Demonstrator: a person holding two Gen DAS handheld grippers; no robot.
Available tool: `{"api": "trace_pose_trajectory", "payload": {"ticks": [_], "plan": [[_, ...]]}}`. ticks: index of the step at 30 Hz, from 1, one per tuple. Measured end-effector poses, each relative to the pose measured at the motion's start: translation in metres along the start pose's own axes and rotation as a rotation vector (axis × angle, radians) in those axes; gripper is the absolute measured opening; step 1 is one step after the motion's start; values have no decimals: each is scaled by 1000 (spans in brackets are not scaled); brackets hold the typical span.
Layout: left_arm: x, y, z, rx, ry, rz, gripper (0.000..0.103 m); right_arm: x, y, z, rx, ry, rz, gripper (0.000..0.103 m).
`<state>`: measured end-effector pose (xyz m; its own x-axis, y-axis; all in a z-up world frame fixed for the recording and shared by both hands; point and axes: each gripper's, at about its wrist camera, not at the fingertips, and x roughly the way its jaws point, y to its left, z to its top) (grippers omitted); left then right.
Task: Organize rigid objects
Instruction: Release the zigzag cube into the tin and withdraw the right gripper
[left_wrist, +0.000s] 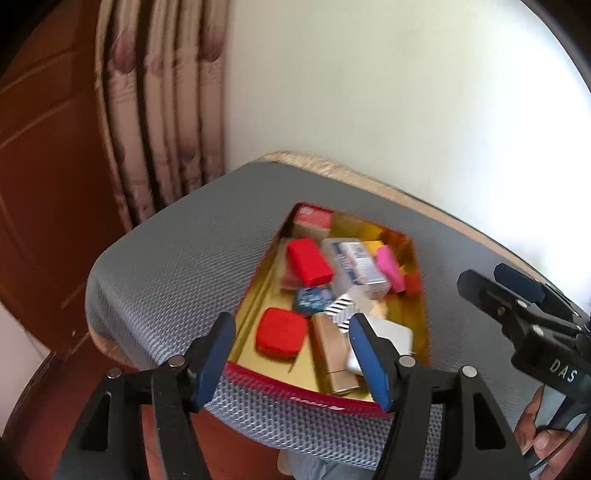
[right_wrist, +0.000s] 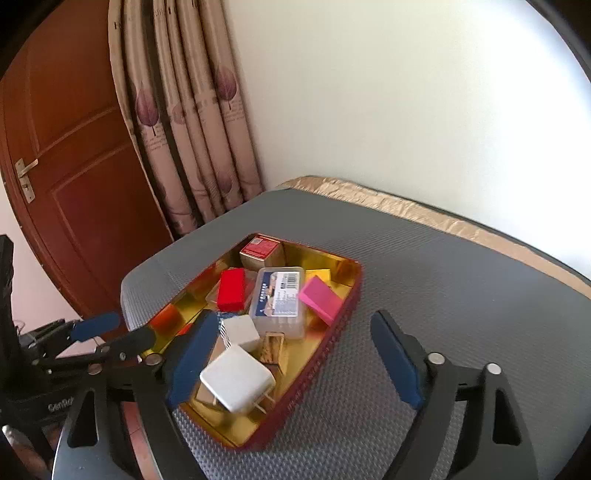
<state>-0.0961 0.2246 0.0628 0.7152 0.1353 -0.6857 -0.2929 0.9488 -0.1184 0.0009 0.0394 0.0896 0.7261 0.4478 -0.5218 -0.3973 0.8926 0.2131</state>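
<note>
A red-walled tray with a gold inside sits on a grey mat and holds several small rigid objects: a red box, a clear plastic case, a pink block, a rounded red case, a white charger and a tan box. My left gripper is open and empty above the tray's near end. My right gripper is open and empty over the tray's near right edge; it also shows in the left wrist view.
The grey textured mat covers a table with a tan edge against a white wall. A curtain and a brown door stand at the left. The mat's near edge drops off below the tray.
</note>
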Motion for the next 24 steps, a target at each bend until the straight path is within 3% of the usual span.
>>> {"api": "trace_pose_trajectory", "payload": {"ticks": [5,8,11,16,20,24], "plan": [[-10,-13,-1,44,-22,24,66,-43,5,-10,-3,-115,-68,91],[-24,-19,-2,70,-63,24,65,-67,14,-12,-5,-206,-122,103],[-37,-17,-4,74,-91,35,65,-83,26,-14,-38,-274,-180,103],[-51,-7,-12,108,-128,34,65,-90,39,-17,-40,-262,-196,103],[-61,4,-23,75,-185,22,65,-92,47,-24,-63,-249,-199,103],[-55,5,-24,70,-142,0,65,-98,55,-29,-81,-251,-204,103]]}}
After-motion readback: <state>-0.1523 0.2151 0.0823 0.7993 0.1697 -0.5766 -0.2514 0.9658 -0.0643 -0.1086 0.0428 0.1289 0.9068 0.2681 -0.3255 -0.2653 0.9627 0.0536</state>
